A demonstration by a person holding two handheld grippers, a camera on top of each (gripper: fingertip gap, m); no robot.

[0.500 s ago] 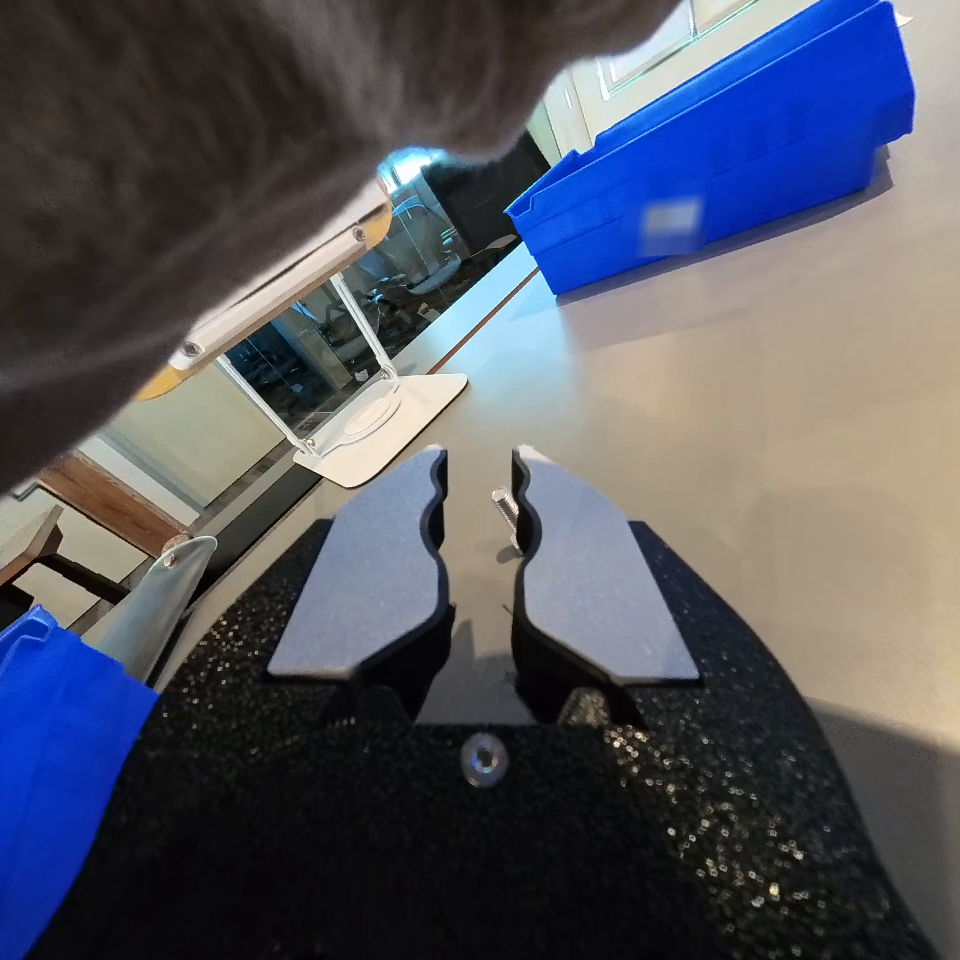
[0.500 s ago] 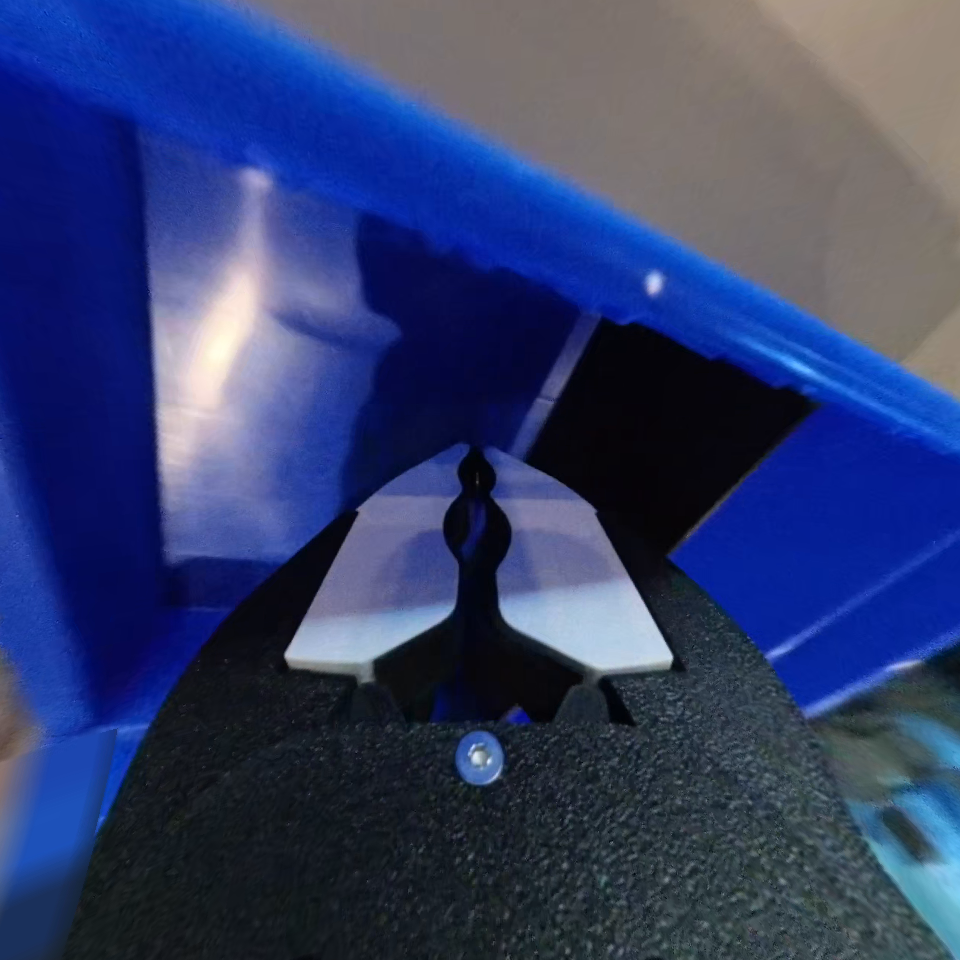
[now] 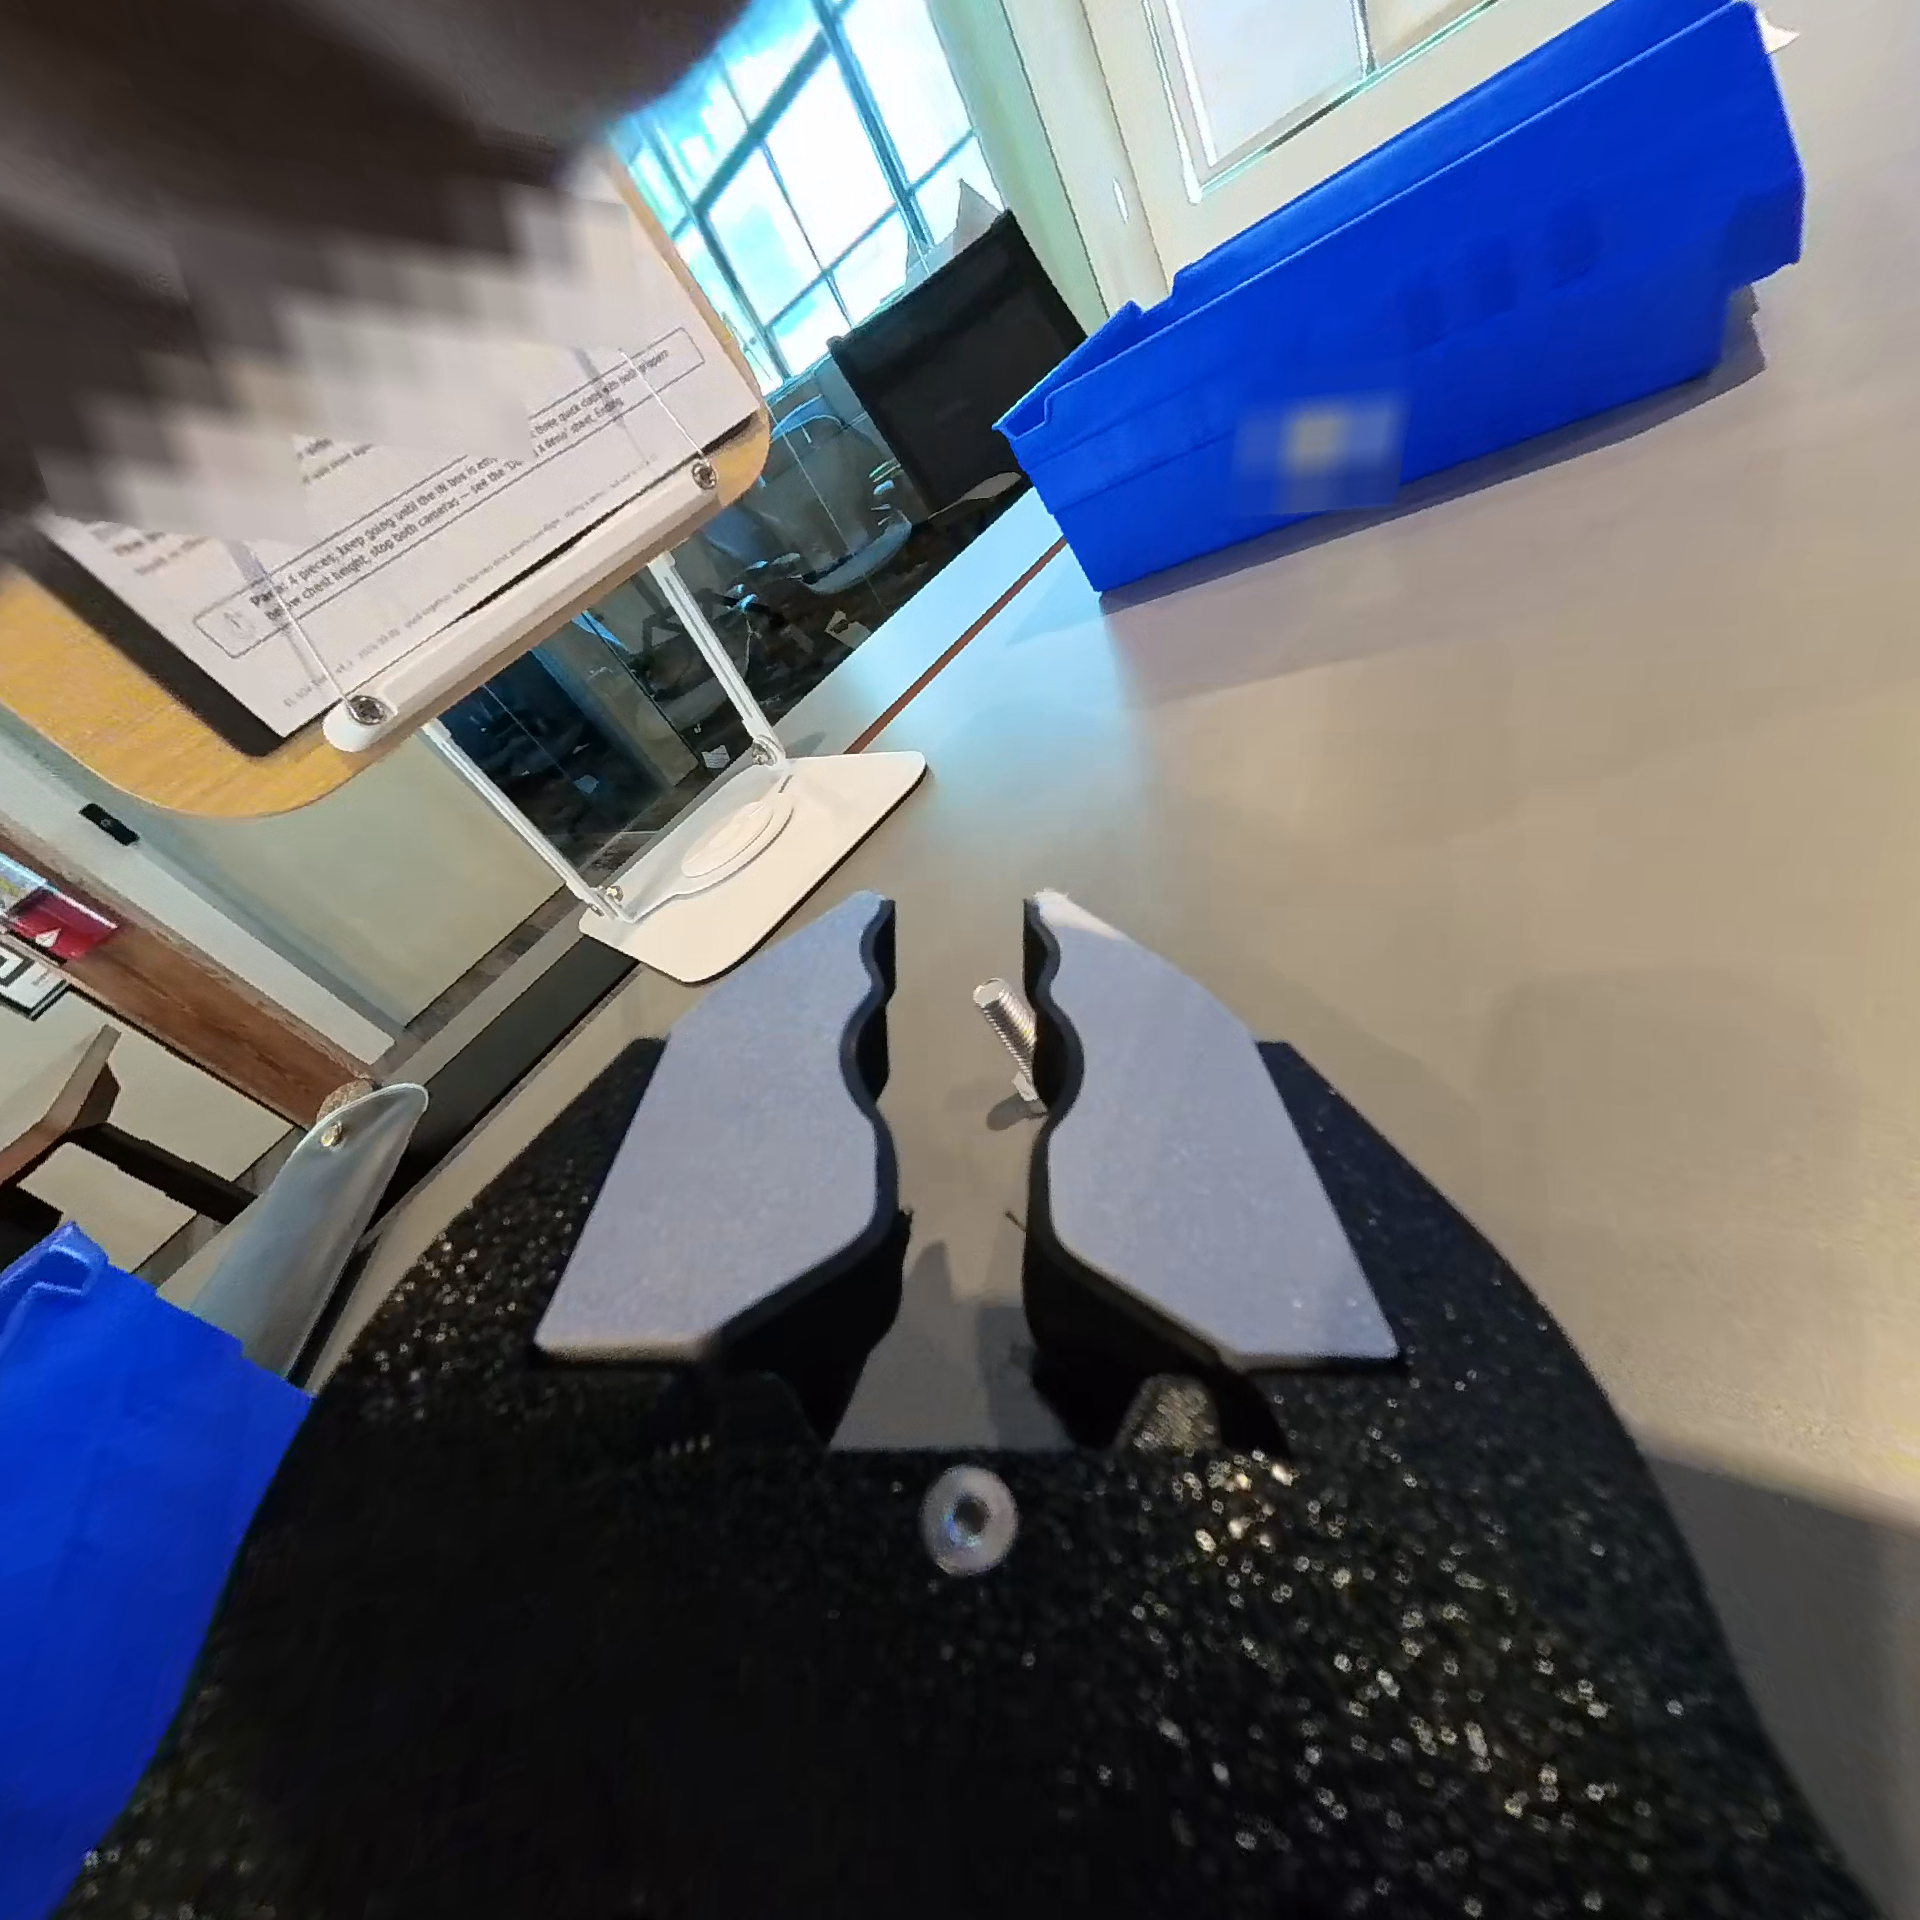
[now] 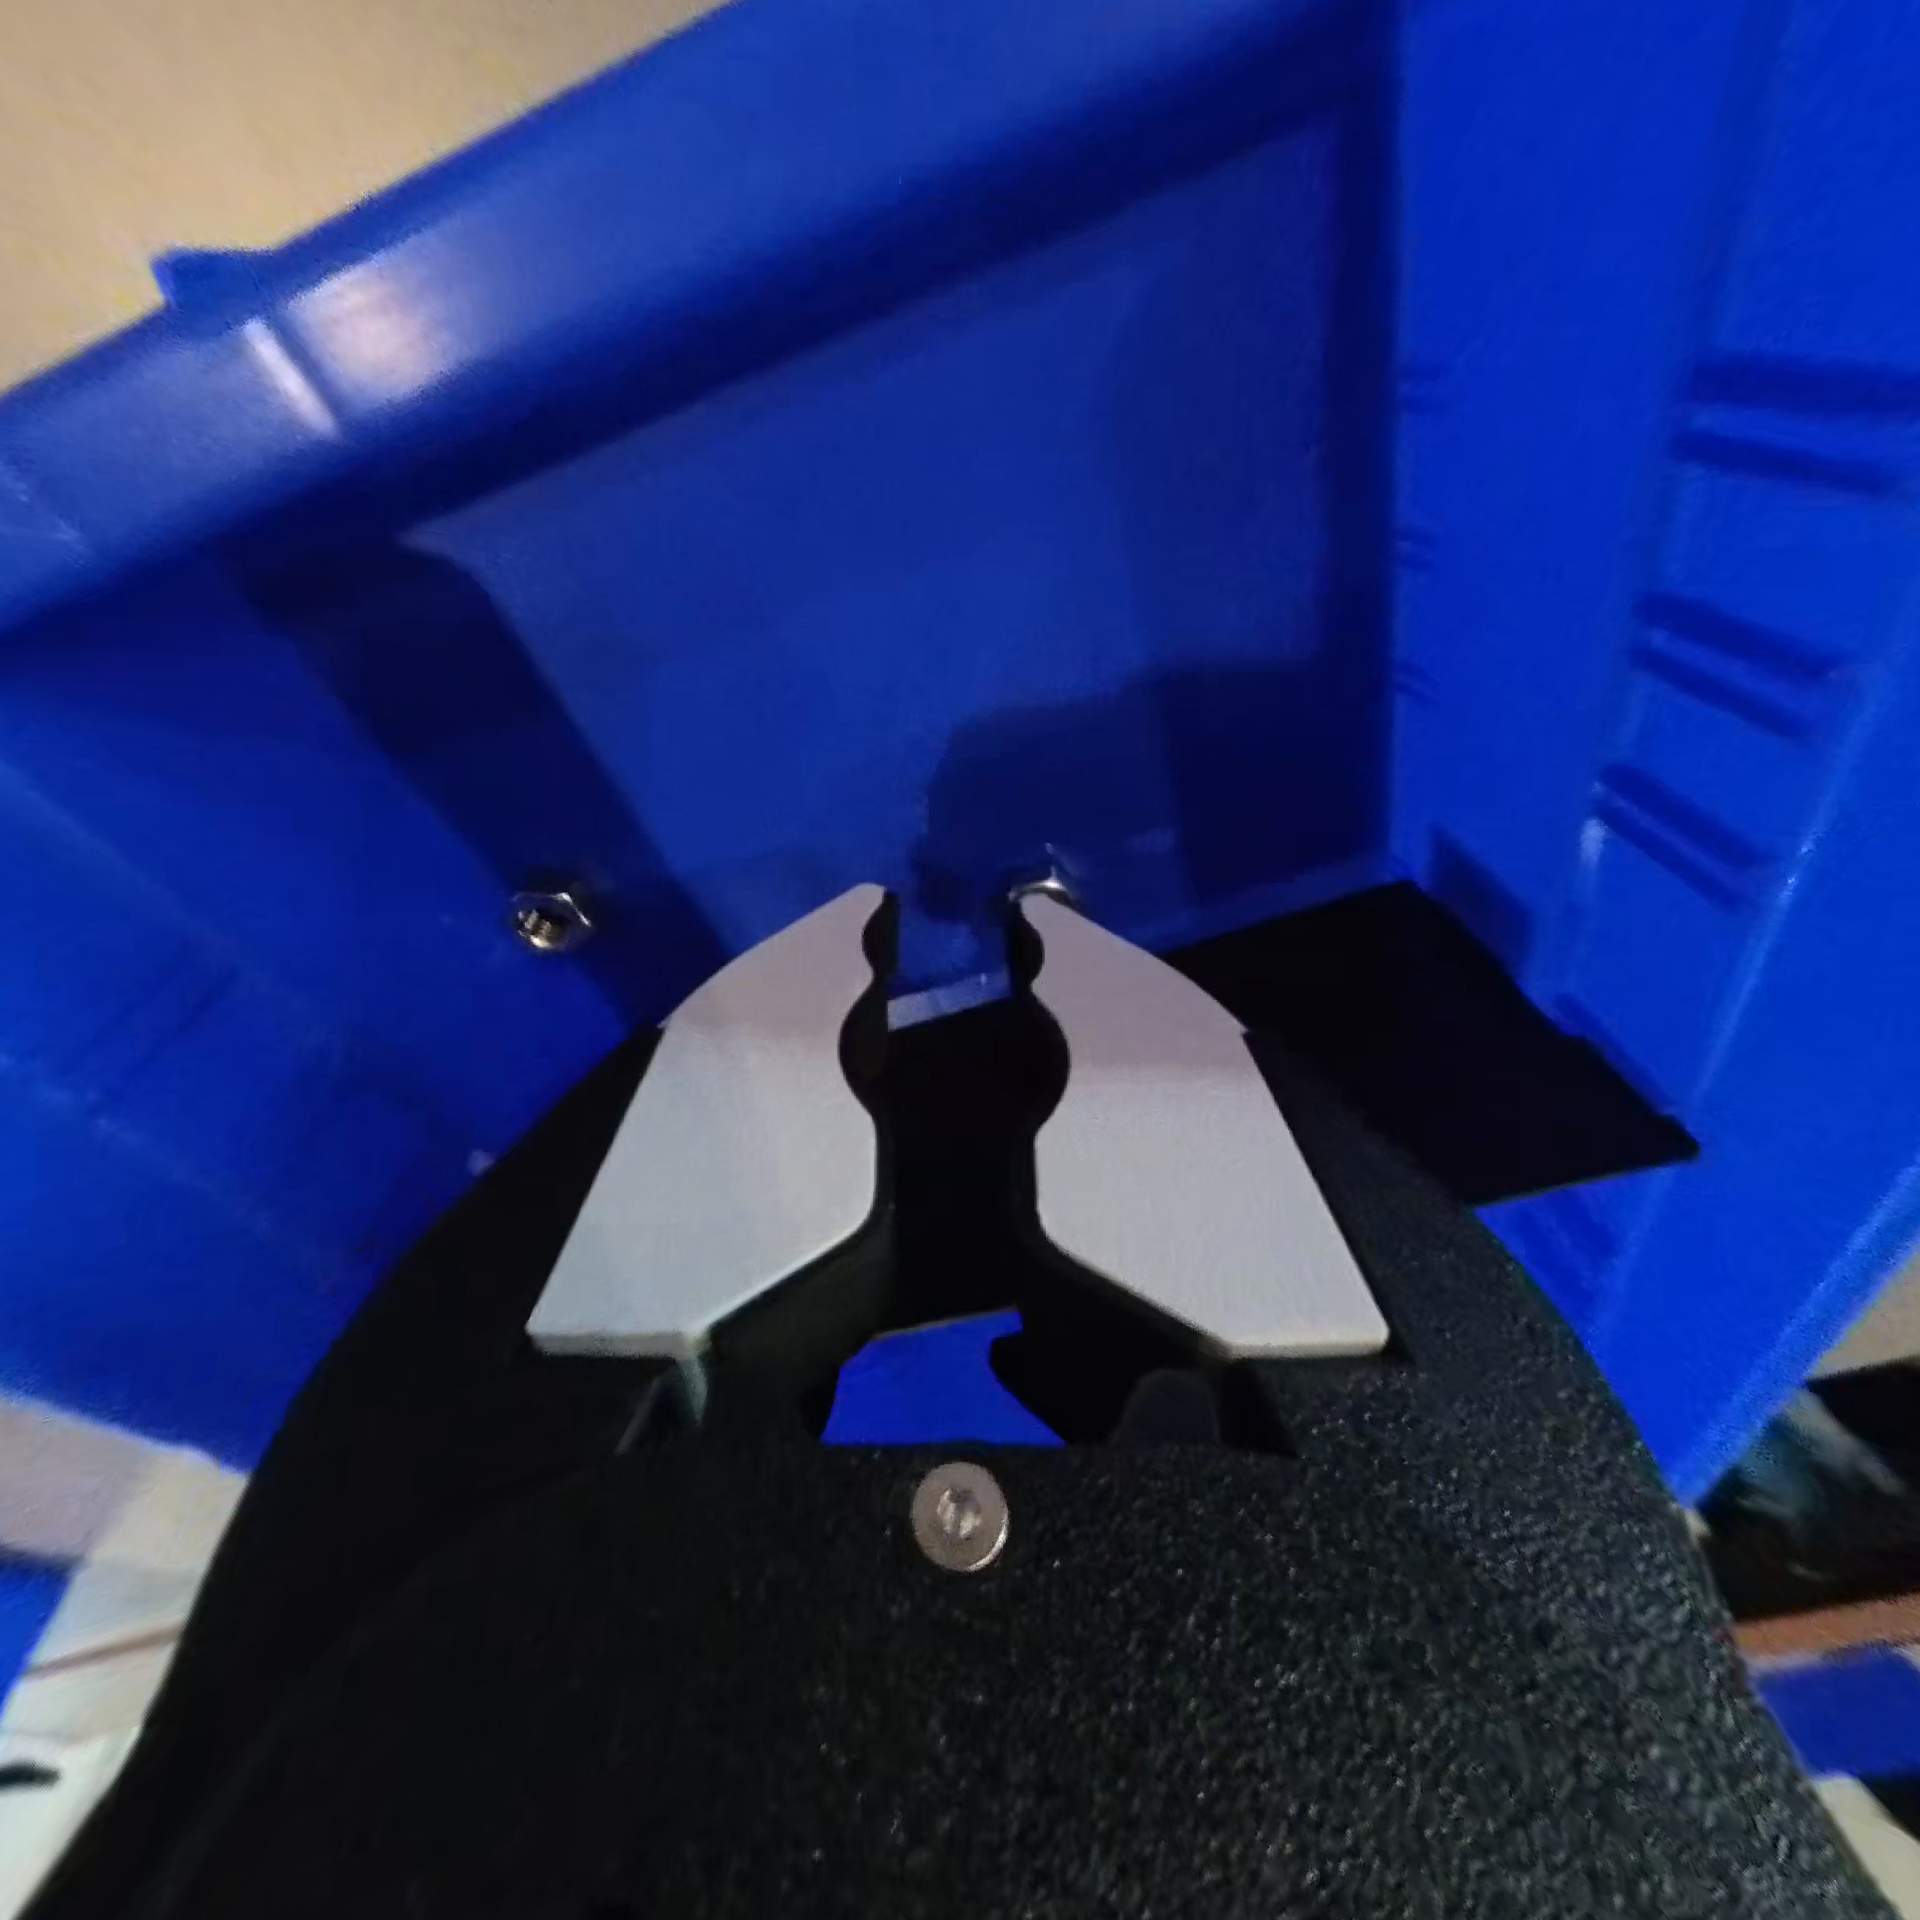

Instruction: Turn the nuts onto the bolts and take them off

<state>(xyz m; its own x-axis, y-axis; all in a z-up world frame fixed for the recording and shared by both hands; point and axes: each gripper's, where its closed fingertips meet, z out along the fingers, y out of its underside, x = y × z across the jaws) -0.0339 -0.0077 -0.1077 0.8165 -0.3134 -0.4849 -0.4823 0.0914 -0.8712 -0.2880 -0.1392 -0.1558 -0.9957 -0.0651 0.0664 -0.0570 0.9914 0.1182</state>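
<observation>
The left gripper (image 3: 956,925) has its fingers spread around a bolt (image 3: 1006,1039) that stands head-down on the grey tabletop (image 3: 1455,935), close against one finger; centring the shaft between the fingers before closing would likely stop it tipping. The right gripper (image 4: 951,914), fingers spread and holding nothing, reaches into a blue bin (image 4: 935,623). A nut (image 4: 549,920) lies on the bin floor off to one side, and a small metal piece (image 4: 1047,883), perhaps another nut, sits at a fingertip. A second blue bin (image 3: 1455,343) stands farther off, contents hidden
</observation>
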